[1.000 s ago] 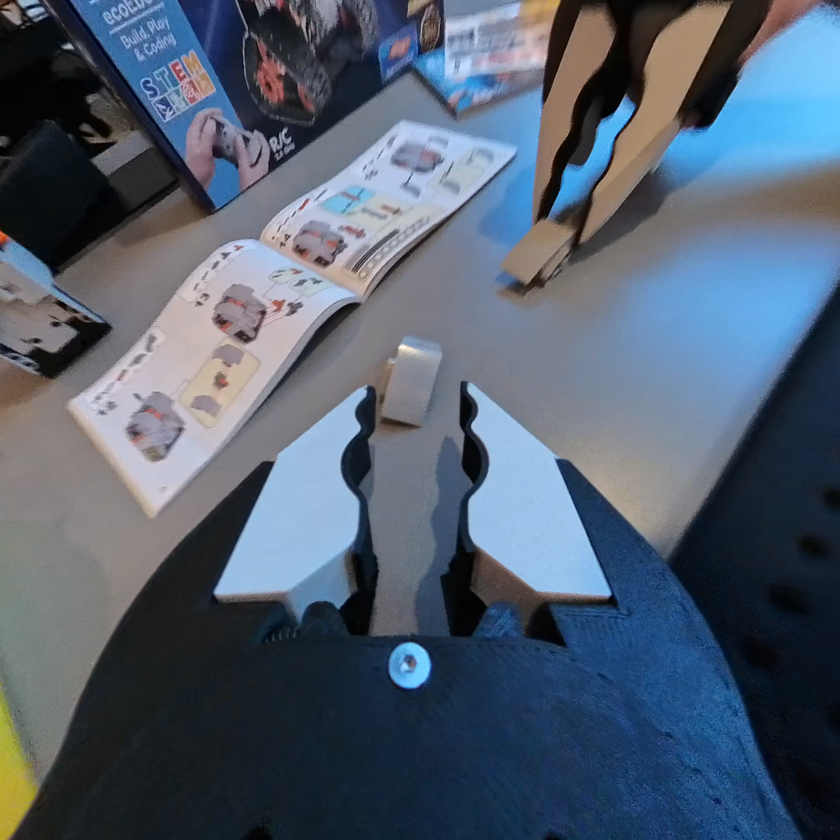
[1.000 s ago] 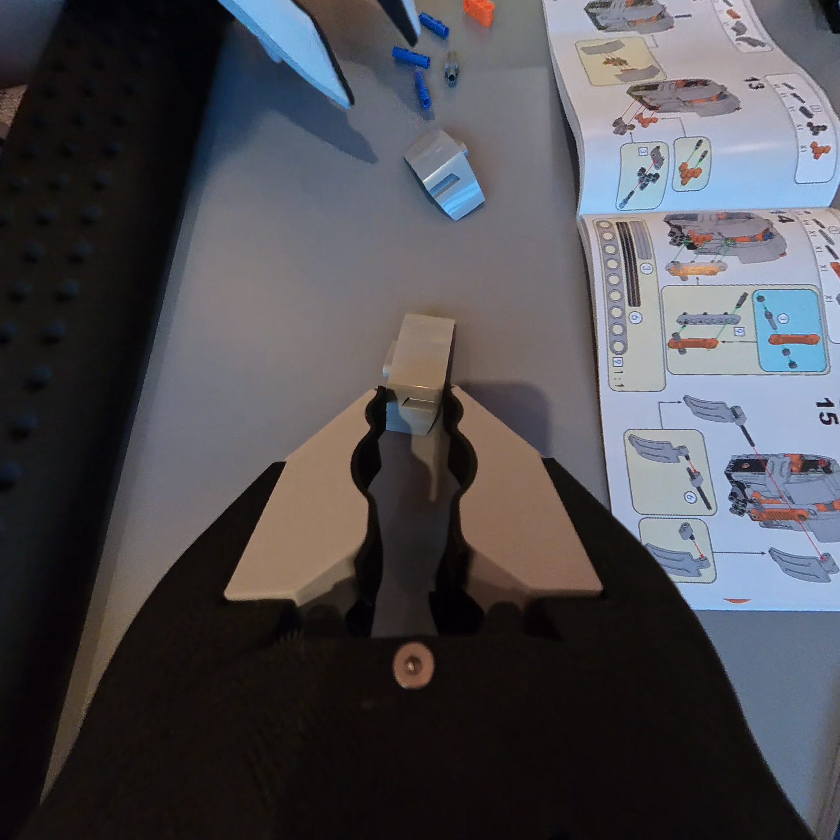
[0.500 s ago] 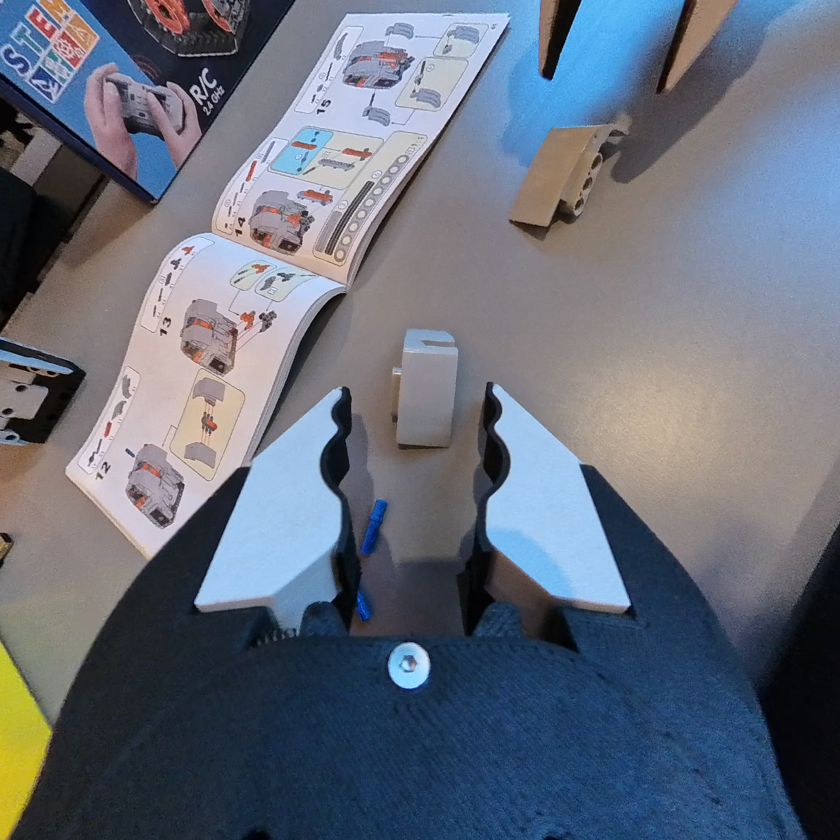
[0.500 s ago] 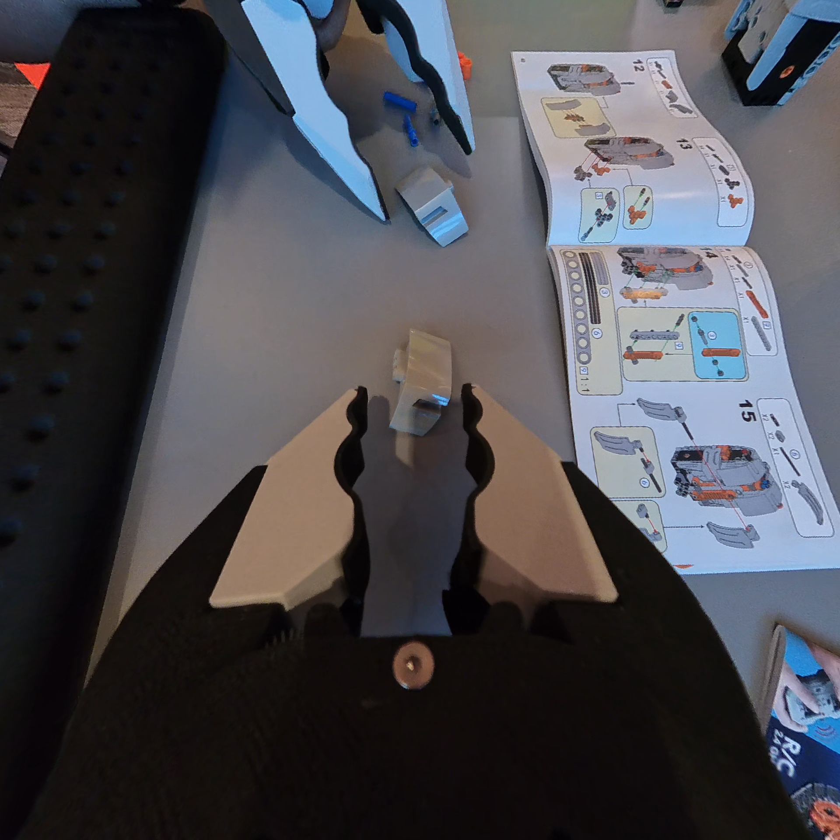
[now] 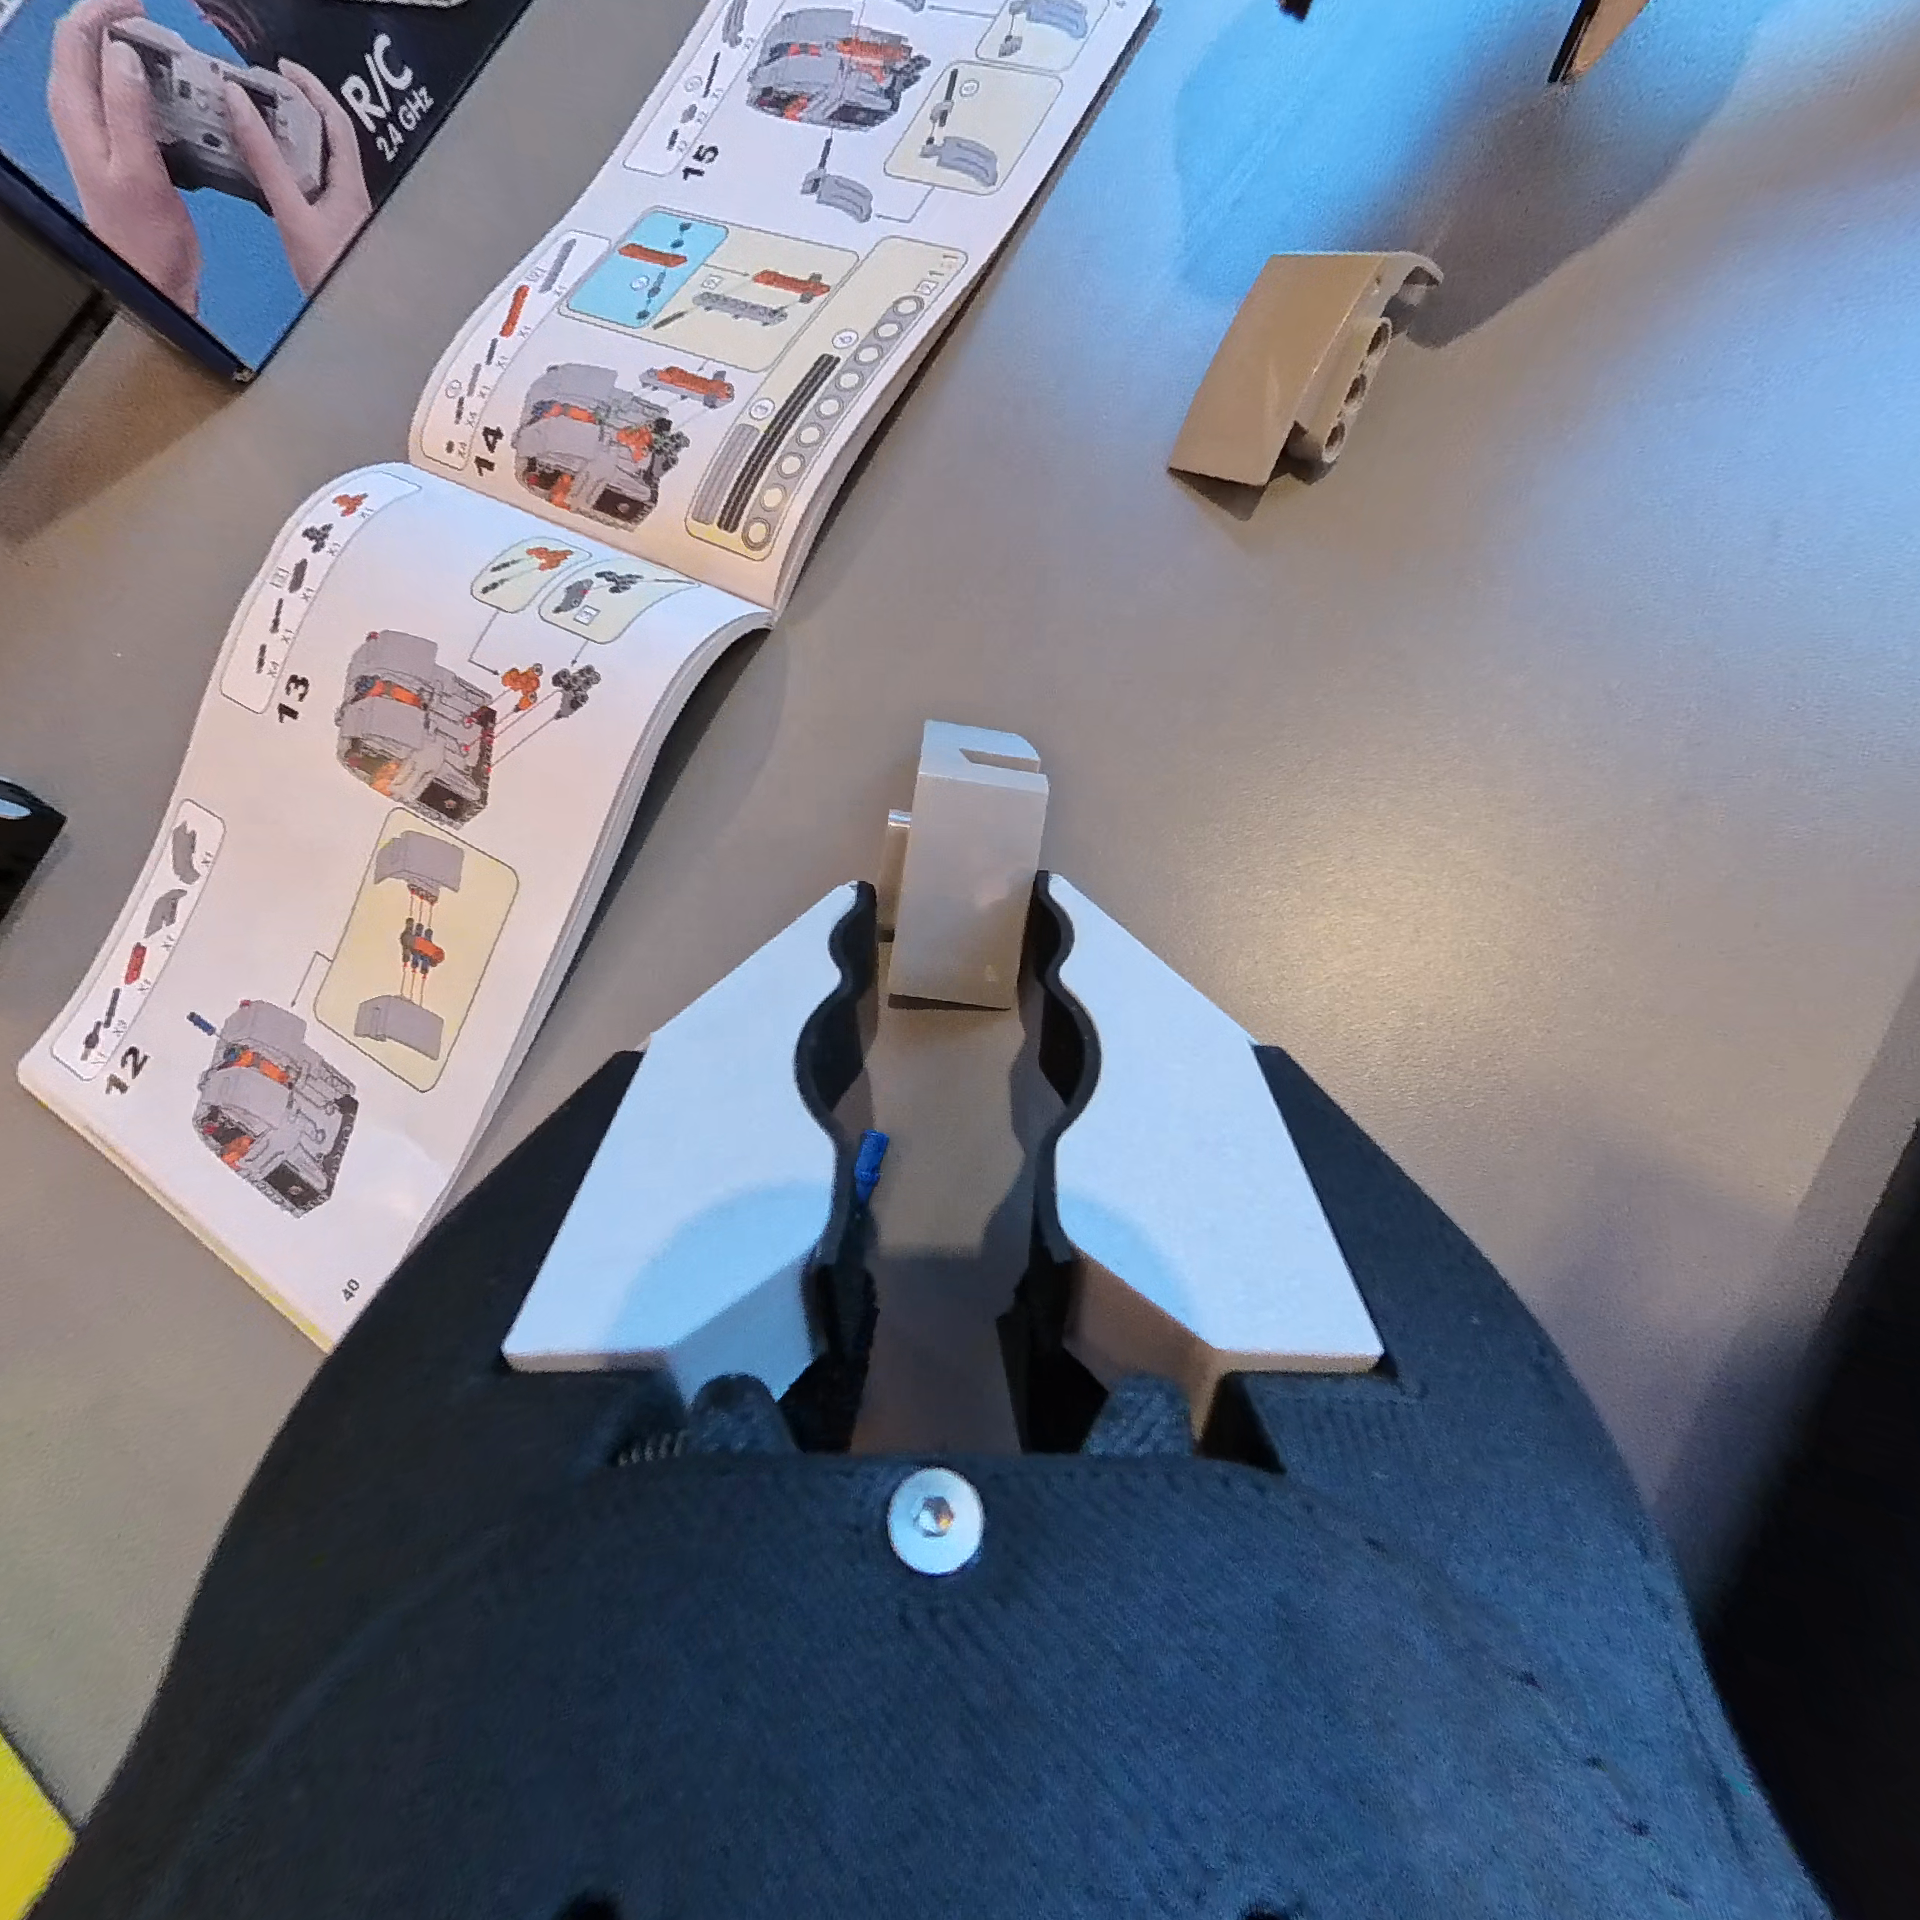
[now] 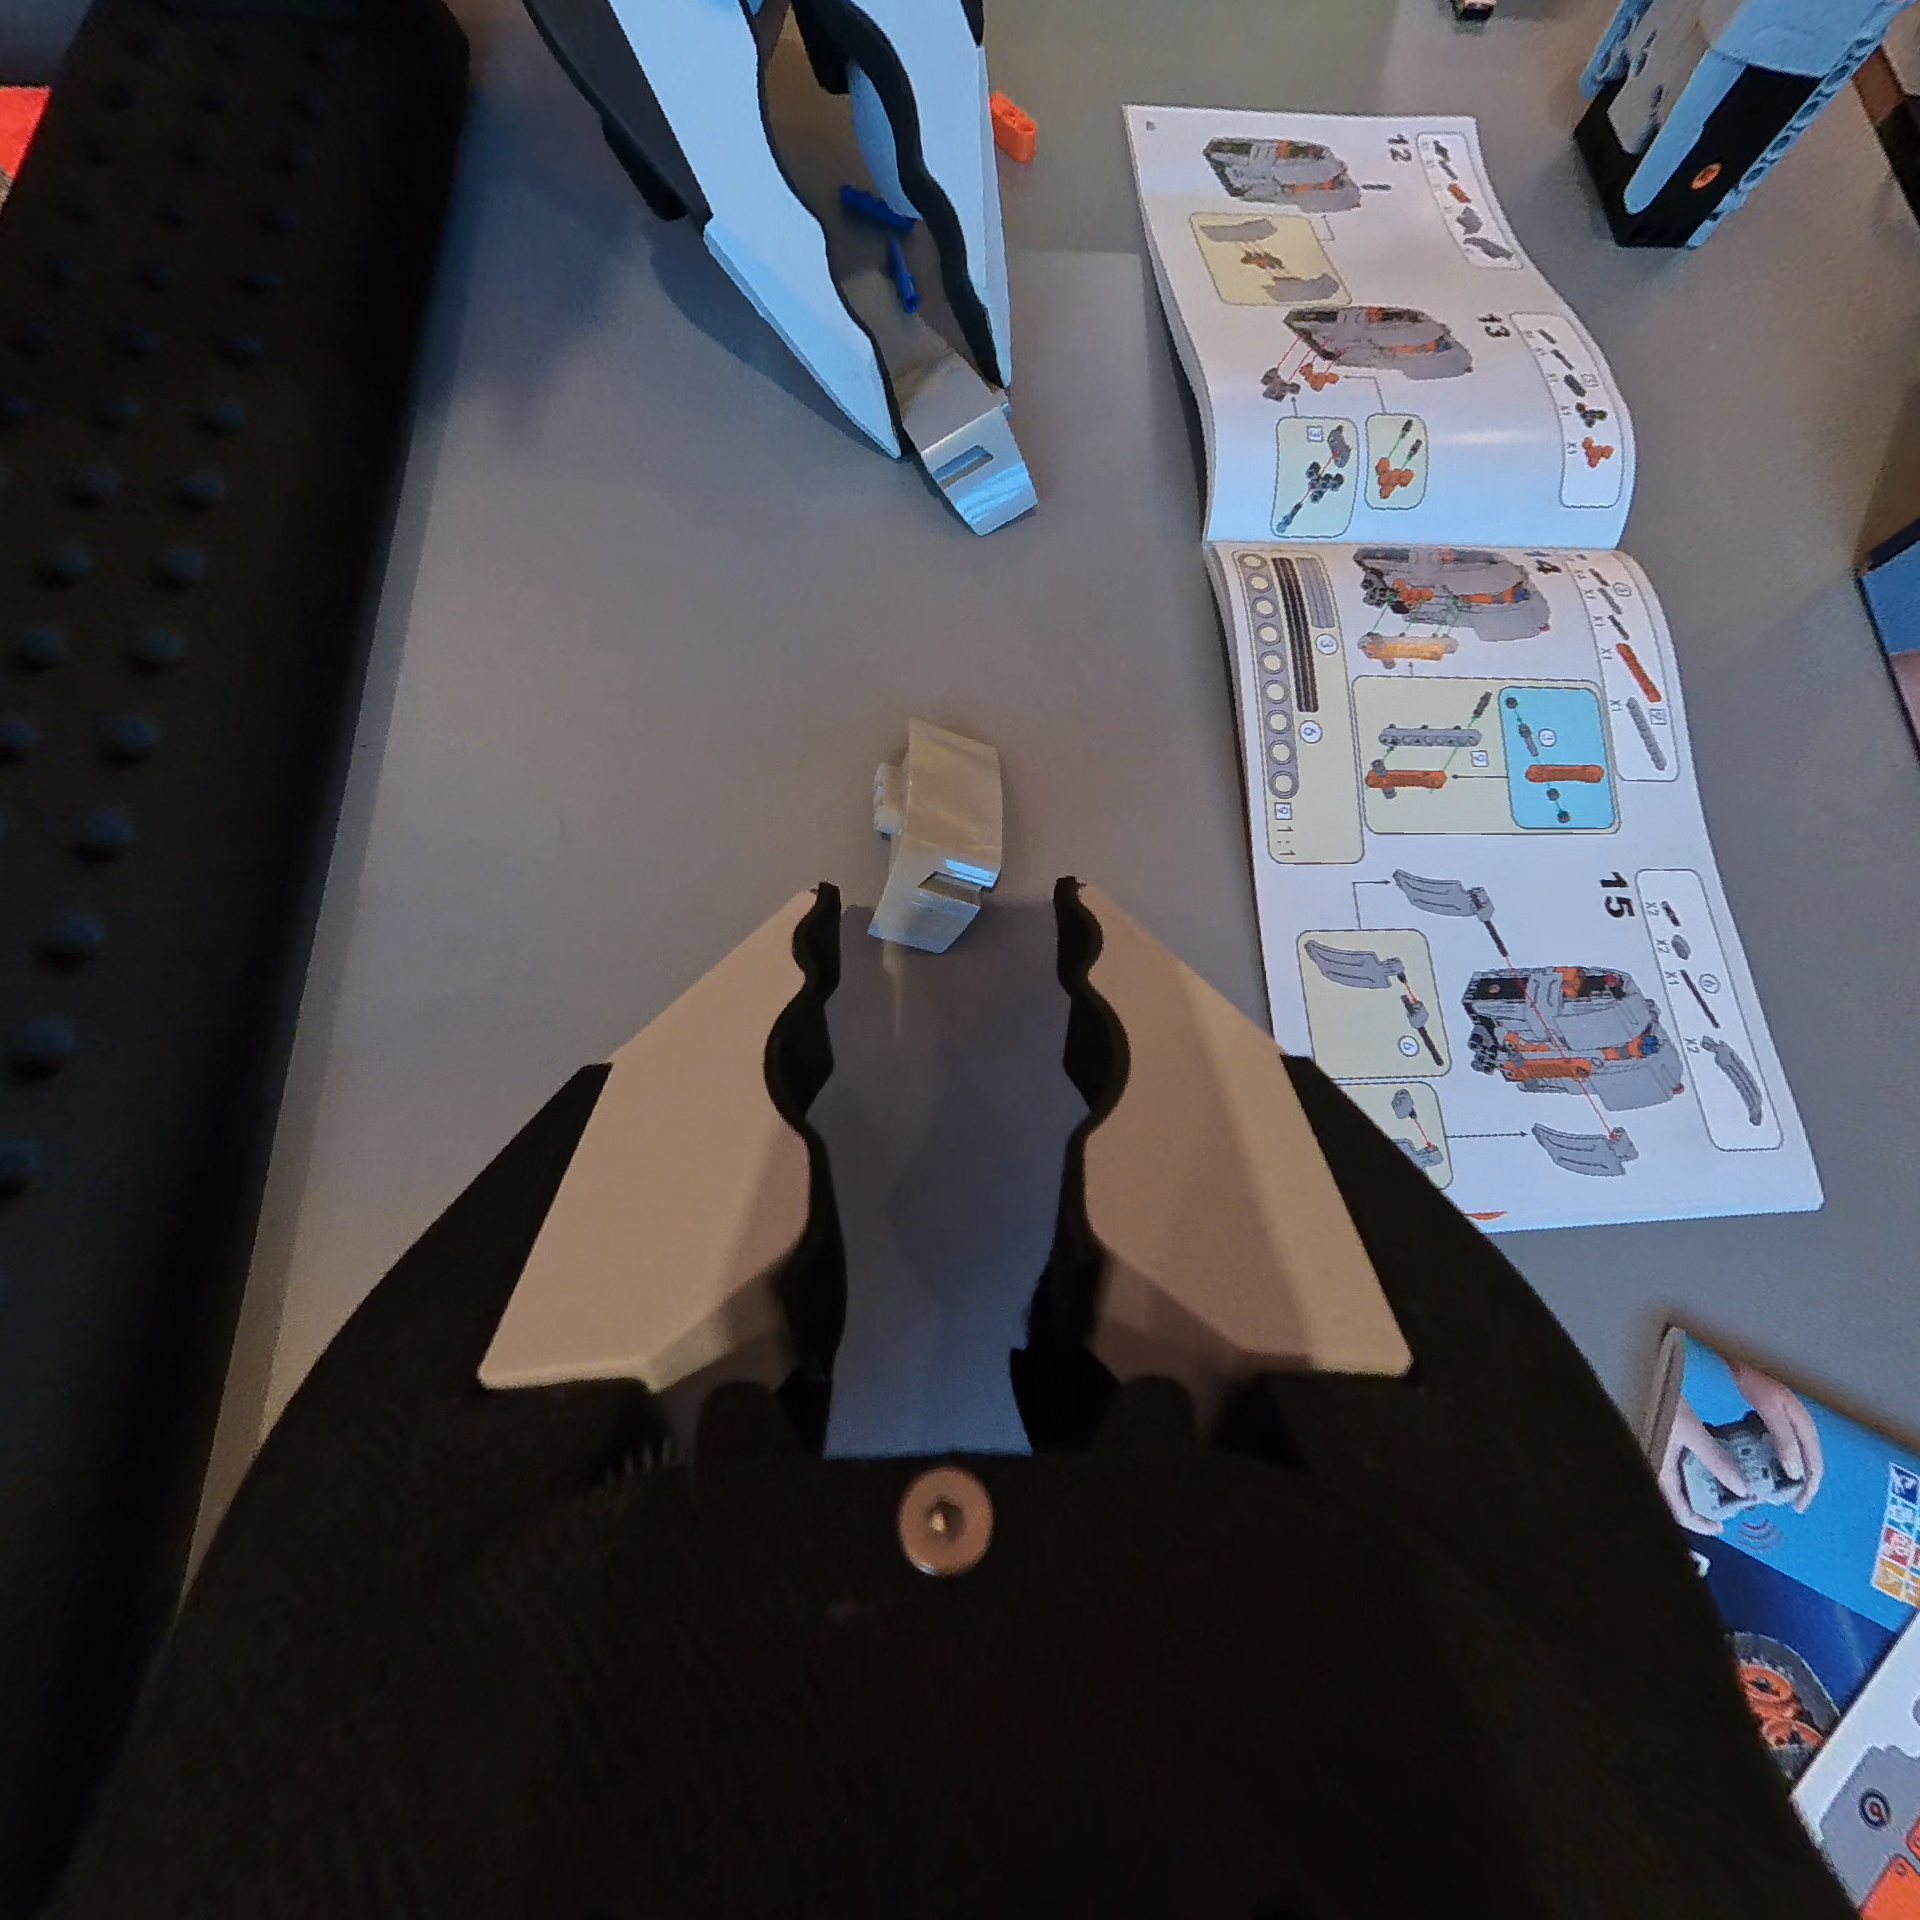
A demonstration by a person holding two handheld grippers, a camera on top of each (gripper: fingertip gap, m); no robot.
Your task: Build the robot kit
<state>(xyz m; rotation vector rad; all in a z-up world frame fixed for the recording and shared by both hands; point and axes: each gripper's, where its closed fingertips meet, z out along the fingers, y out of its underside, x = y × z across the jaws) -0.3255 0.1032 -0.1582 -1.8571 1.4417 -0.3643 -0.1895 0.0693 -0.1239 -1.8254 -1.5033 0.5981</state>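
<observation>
- The grey worktop (image 6: 623, 644) carried everything, with a black studded mat (image 6: 177, 520) lying along its left edge in the right wrist view
- An open instruction booklet (image 5: 499, 665) lay flat on the worktop, to the left of the left gripper and to the right of the right gripper; a blue printed box (image 5: 187, 166) sat beyond it, and a black and pale blue block (image 6: 1714, 135) stood past its far end
- The left gripper (image 5: 951, 894) was down at the worktop, its jaws narrowed onto the sides of a grey panel piece (image 5: 966, 883) that stood between the tips; whether the piece was lifted could not be told
- The right gripper (image 6: 940, 894) was parted wide and gripped nothing; a second grey curved panel (image 6: 940, 831) lay on the worktop just beyond its tips, touching neither
- Small blue pins (image 6: 883, 239) and an orange connector (image 6: 1013, 125) lay behind the left gripper
</observation>
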